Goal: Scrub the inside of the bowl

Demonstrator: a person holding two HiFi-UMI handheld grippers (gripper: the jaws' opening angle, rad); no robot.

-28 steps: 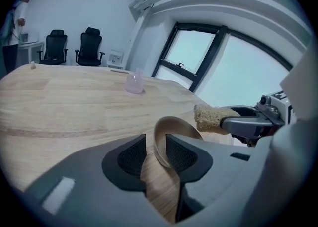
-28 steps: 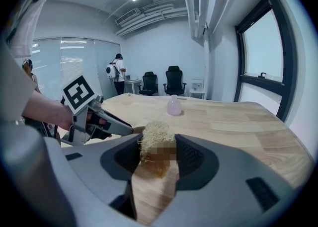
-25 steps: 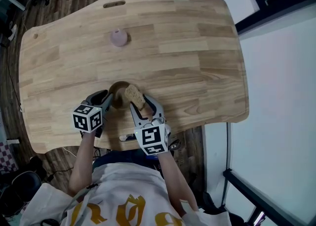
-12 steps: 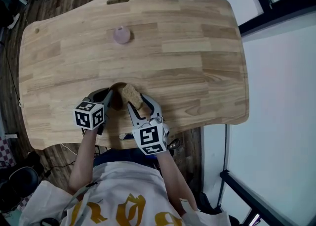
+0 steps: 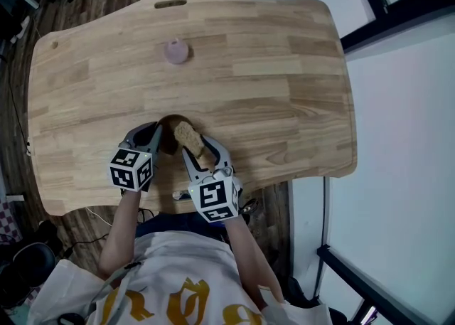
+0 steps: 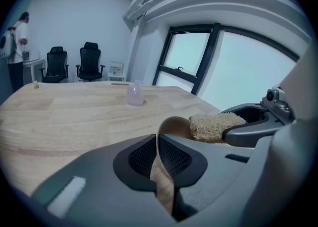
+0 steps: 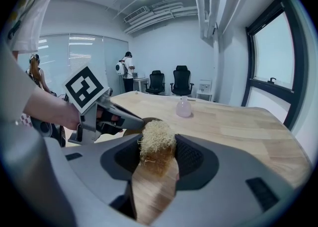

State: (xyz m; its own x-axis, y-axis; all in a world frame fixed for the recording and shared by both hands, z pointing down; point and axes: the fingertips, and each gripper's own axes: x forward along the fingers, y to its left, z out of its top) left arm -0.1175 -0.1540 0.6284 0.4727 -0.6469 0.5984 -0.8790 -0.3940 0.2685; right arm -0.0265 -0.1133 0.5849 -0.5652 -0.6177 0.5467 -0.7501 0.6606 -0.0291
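A small brown wooden bowl (image 5: 168, 136) stands on the table near the front edge. My left gripper (image 5: 158, 136) is shut on its left rim; in the left gripper view the thin rim (image 6: 164, 130) runs between the pads of the left gripper (image 6: 158, 152). My right gripper (image 5: 195, 150) is shut on a tan loofah scrubber (image 5: 188, 137), which sits over the bowl's right side. In the right gripper view the scrubber (image 7: 156, 142) fills the jaws of the right gripper (image 7: 158, 155), with the bowl (image 7: 133, 124) just behind it and the left gripper (image 7: 107, 116) to the left.
A small pink vase (image 5: 175, 50) stands toward the far side of the wooden table (image 5: 270, 82). The table's front edge lies just under my wrists. A window wall runs along the right; office chairs (image 7: 169, 83) and a person stand far off.
The left gripper's jaws have closed on the bowl's rim. The scrubber in the right gripper has shifted slightly left over the bowl.
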